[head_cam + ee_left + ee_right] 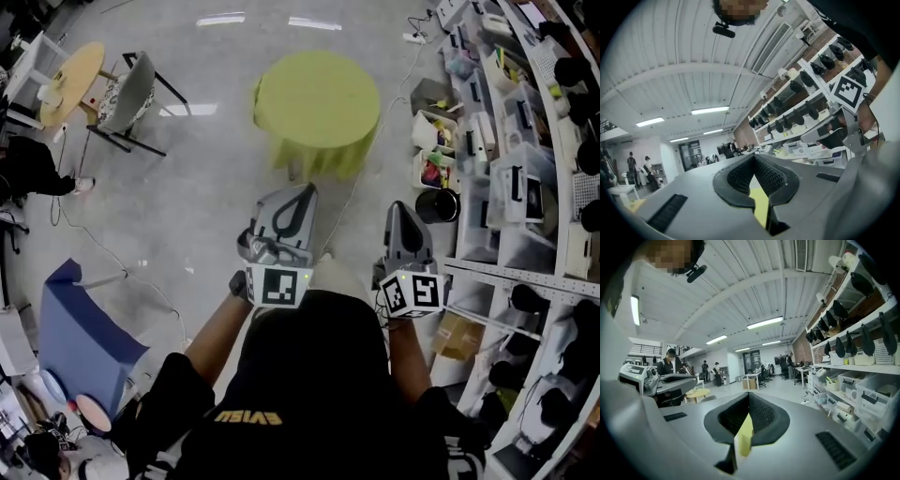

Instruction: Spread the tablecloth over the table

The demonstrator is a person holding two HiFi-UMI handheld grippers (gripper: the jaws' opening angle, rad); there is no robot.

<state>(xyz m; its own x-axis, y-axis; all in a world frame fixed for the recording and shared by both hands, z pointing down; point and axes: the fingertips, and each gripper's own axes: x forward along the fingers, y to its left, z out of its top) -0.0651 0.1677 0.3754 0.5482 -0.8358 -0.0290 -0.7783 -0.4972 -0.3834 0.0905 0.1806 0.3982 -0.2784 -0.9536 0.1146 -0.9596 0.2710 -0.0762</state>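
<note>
The yellow-green tablecloth lies draped over a small round table on the grey floor, its edge hanging in folds on the near side. Both grippers are held up in front of my chest, well short of the table and pointing toward it. My left gripper has its jaws together and nothing hangs from them. My right gripper is shut too and is just as bare. In the left gripper view a sliver of the yellow cloth shows through the slit of the left gripper. The right gripper frames the same yellow.
Storage shelves with bins and dark gear line the right side, and a black bucket stands at their foot. A grey chair and a round wooden table stand at far left. A blue object sits near left.
</note>
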